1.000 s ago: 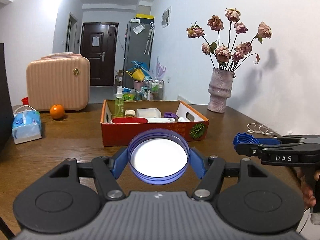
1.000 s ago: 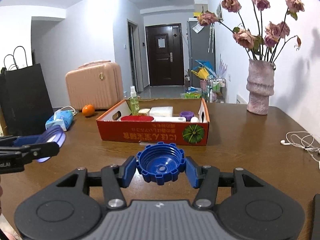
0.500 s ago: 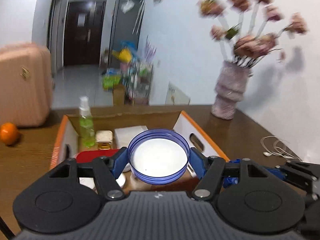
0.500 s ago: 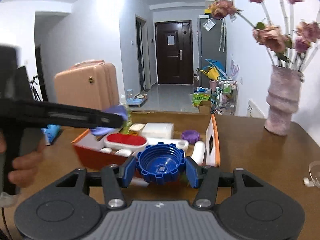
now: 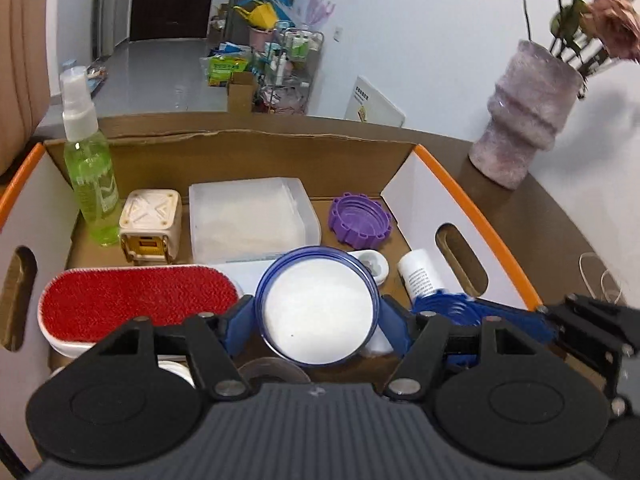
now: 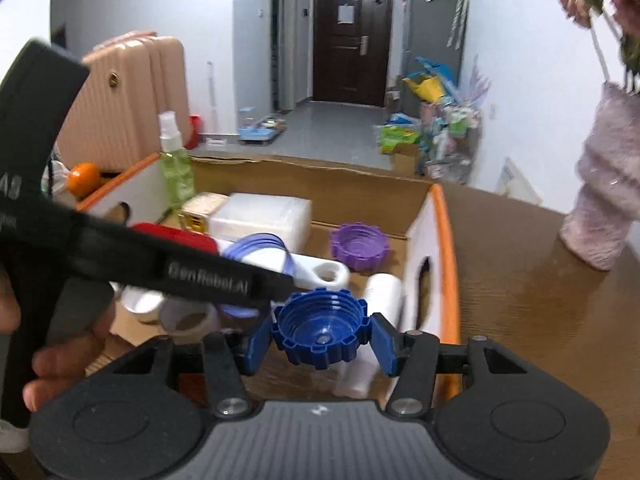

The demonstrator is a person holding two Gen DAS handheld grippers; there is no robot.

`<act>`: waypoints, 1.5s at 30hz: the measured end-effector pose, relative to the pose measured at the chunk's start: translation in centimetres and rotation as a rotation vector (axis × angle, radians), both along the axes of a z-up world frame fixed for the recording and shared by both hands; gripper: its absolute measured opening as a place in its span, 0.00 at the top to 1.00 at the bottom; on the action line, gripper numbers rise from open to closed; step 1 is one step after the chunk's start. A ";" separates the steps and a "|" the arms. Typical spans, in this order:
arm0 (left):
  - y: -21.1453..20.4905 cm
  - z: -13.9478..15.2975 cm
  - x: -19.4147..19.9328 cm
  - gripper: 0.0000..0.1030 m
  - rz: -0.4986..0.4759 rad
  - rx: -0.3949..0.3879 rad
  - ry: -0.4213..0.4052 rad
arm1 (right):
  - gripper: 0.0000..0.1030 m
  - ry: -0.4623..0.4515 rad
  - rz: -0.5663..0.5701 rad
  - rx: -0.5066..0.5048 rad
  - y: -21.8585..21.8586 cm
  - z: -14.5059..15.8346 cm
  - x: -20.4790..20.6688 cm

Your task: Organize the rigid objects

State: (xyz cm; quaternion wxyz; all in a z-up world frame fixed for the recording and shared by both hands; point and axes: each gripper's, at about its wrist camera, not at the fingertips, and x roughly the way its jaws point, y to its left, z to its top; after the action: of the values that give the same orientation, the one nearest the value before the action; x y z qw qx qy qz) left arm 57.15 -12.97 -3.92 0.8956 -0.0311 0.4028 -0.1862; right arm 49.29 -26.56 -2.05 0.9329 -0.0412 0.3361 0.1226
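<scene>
Box [image 5: 472,208], cardboard, orange rim, open top, on wooden table [image 6: 540,312]; landmark for all below.

Left claw [image 5: 318,312]: clamped on round blue-rimmed lid [image 5: 318,304], pads against rim left and right. Lid held above box's near middle, white face toward camera, round so no long axis; rim tilted up and back.

Right claw [image 6: 320,338]: clamped on blue ribbed cap [image 6: 320,334], pads touching its sides. Cap above box's near right corner, hollow side toward camera. Left claw's body crossing in front at left, just beside cap.

Inside box, largest first:
- red brush [image 5: 136,300], near left, long axis left-right.
- white tub [image 5: 250,218], back middle.
- green spray bottle [image 5: 90,168], back left corner, upright.
- cream cube [image 5: 150,224], just right of bottle.
- purple cap [image 5: 360,220], back right, hollow side up.
- white tube [image 5: 420,276], along right wall, lying down, long axis near to far.

Beyond box's right side: vase [image 5: 524,120], on table, well apart.
</scene>
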 end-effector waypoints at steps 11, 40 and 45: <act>6.4 7.4 -7.1 0.20 0.062 0.068 -0.204 | 0.44 -0.086 -0.048 0.080 -2.2 5.1 -3.7; 15.6 7.7 -43.6 0.00 0.230 0.115 -0.638 | 0.20 -0.418 -0.104 0.148 2.5 7.0 -34.0; 17.2 7.7 -48.8 0.00 0.277 0.019 -0.629 | 0.15 -0.419 -0.096 0.171 2.8 6.3 -38.5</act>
State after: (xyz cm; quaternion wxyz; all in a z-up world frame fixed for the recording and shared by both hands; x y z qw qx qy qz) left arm 8.33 4.27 3.78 0.9929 -0.0184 0.1008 -0.0598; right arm 10.84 -23.77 4.29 0.9871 0.0292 0.1251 0.0950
